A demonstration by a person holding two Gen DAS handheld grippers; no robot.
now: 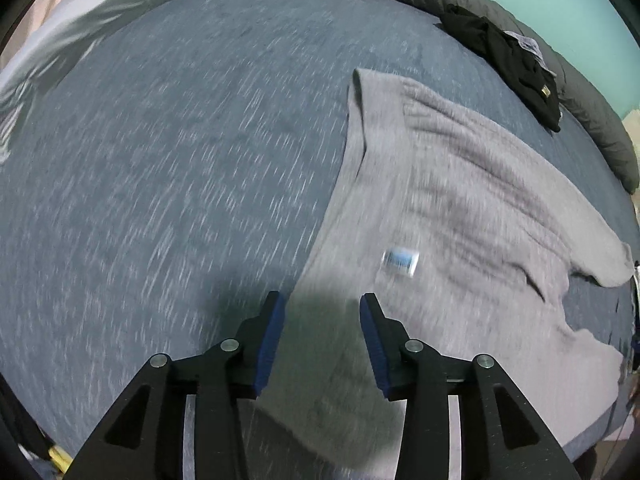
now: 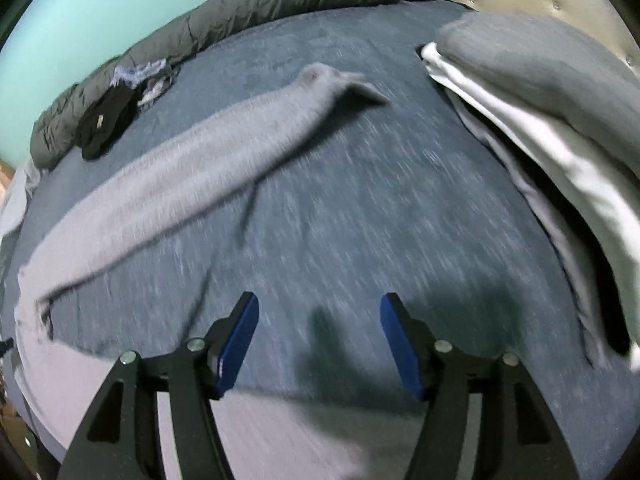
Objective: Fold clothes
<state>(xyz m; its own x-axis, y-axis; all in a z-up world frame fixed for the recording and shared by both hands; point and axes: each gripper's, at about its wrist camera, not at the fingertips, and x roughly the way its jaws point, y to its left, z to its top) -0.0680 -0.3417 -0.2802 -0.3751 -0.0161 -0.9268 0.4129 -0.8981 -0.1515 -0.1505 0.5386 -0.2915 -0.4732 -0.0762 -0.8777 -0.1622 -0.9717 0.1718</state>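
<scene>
Left gripper [image 1: 322, 304] above near edge of pale grey knitted sweater [image 1: 460, 208], blue pads apart, nothing pinched. Sweater spread flat on blue-grey mottled bedsheet [image 1: 180, 160], body toward 3 o'clock, small blue-white label [image 1: 401, 260] showing.

Right gripper [image 2: 320, 306] jaws wide, empty, over bare sheet; sweater sleeve [image 2: 224, 136] stretches toward 12 o'clock. Black crumpled garment [image 2: 106, 120] at 10 o'clock.

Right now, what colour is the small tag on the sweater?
Blue and white, on the grey sweater; the tag shows best in the left wrist view.
</scene>
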